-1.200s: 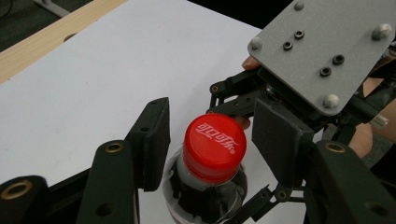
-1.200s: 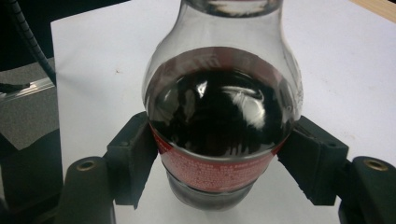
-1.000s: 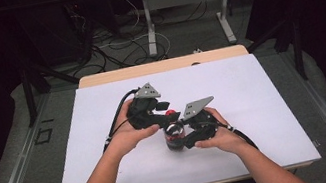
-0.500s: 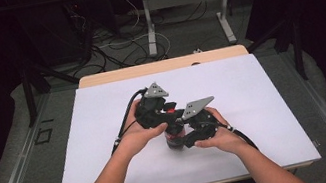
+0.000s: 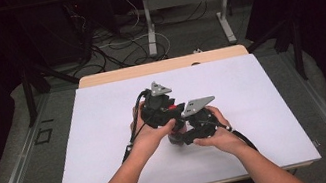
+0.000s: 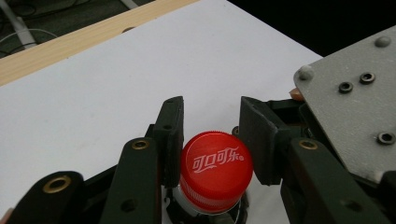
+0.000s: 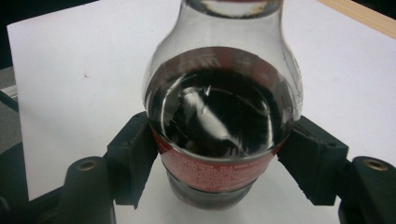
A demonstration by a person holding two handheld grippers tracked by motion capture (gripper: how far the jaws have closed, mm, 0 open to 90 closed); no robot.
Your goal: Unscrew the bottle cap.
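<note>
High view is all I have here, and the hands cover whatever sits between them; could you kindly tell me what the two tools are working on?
Observer: A small cola bottle, upright on the white sheet. The right tool has a jaw against each side of its red label band.
Operator: Thank you. And where is the left tool, please?
Observer: The left tool sits around the red cap. One jaw touches the cap's side; the other stands a little clear of it.
Operator: Is the cap on the bottle?
Observer: Yes, it sits on the neck, white lettering facing up.
Operator: Is the bottle full?
Observer: Dark liquid fills the lower body; the shoulder looks clear.
</note>
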